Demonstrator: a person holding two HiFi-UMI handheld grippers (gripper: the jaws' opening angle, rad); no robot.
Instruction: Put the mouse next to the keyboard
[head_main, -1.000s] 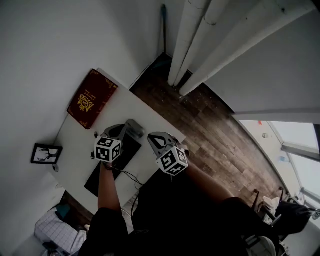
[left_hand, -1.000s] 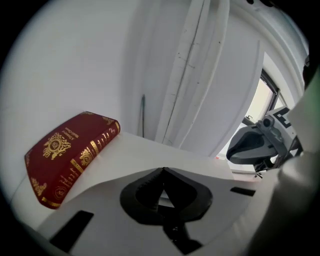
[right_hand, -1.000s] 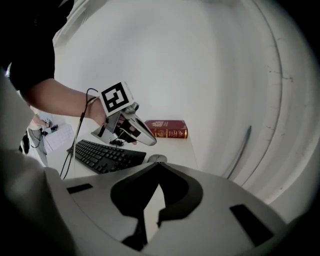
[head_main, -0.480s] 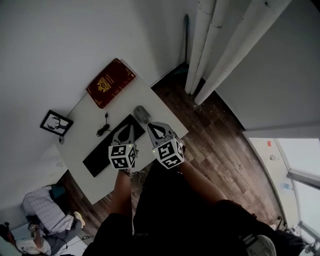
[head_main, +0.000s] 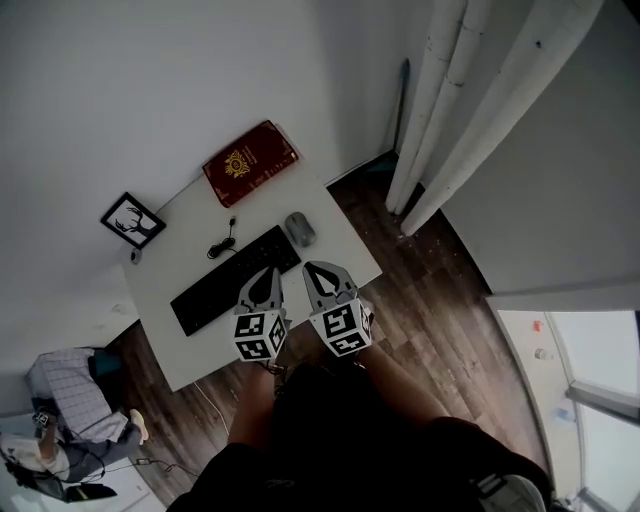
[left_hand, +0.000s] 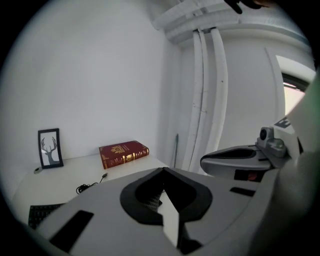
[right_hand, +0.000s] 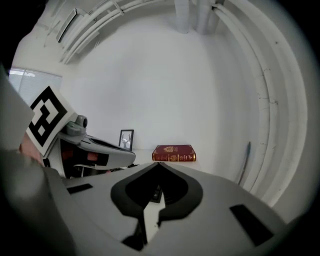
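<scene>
- Near the table's (head_main: 338, 262) right edge, the mouse (head_main: 298, 229) sits just beside the keyboard's (head_main: 235, 279) right end;
- over the near edge hangs the left gripper (head_main: 268, 275), jaws pressed together, nothing between them;
- right gripper (head_main: 313, 272) just beside it, jaws likewise closed, empty;
- red book (head_main: 250, 162) at the far right corner; picture frame (head_main: 133, 220) far left.

A white worktop (head_main: 345, 262) stands in a corner by white walls; a dark red book (head_main: 250, 163) with gold print lies flat at its far edge, close to the wall; a small black picture frame (head_main: 132, 220) with a deer in it stands up at the far left corner, well apart from the book; a thin black cable (head_main: 222, 243) lies curled on the bare top; tall white pipes (head_main: 440, 110) run up on the right; the floor (head_main: 450, 300) is dark wood.
</scene>
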